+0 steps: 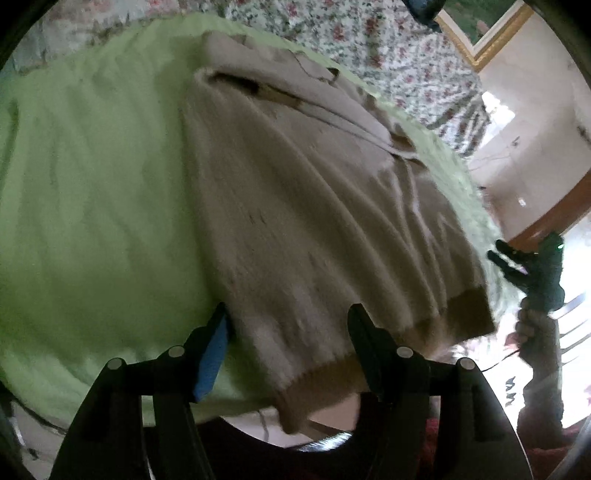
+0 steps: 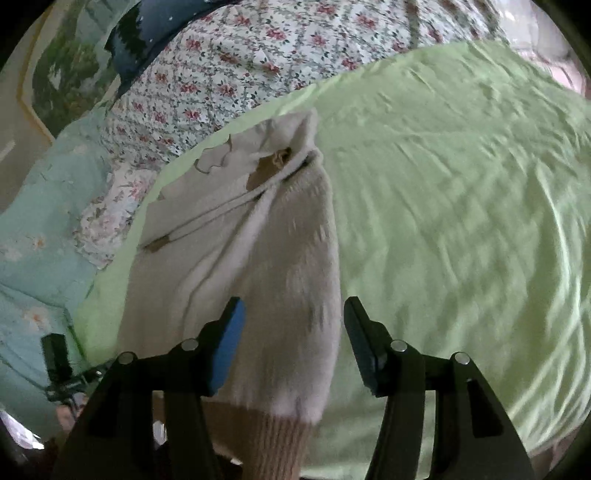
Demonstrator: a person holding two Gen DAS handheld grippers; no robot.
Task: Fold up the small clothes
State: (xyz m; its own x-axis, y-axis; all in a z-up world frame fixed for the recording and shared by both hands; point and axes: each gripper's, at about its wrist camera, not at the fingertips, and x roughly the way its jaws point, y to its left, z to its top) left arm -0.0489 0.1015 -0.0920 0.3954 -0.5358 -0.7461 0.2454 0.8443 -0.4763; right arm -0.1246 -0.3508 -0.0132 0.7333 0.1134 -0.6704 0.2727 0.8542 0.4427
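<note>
A beige knitted sweater (image 1: pixel 295 192) lies lengthwise on a light green sheet (image 1: pixel 92 203), collar at the far end. Its tan ribbed hem (image 1: pixel 325 376) hangs over the near edge of the bed. My left gripper (image 1: pixel 288 308) hovers open above the hem end, nothing pinched between its fingers. In the right wrist view the same sweater (image 2: pixel 258 240) lies left of centre on the green sheet (image 2: pixel 461 203). My right gripper (image 2: pixel 293 301) stands open over its lower right edge, near the ribbed hem (image 2: pixel 266 435). The right gripper (image 1: pixel 517 262) also shows at the far right of the left view, held by a hand (image 1: pixel 532 325).
A floral quilt (image 2: pixel 258 48) covers the bed beyond the green sheet, with a pale teal blanket (image 2: pixel 40 229) to its left and a dark blue cushion (image 2: pixel 155 33) at the top. A gold-framed picture (image 1: pixel 484 33) hangs on the wall, and a wooden bed frame (image 1: pixel 554 218) runs along the right.
</note>
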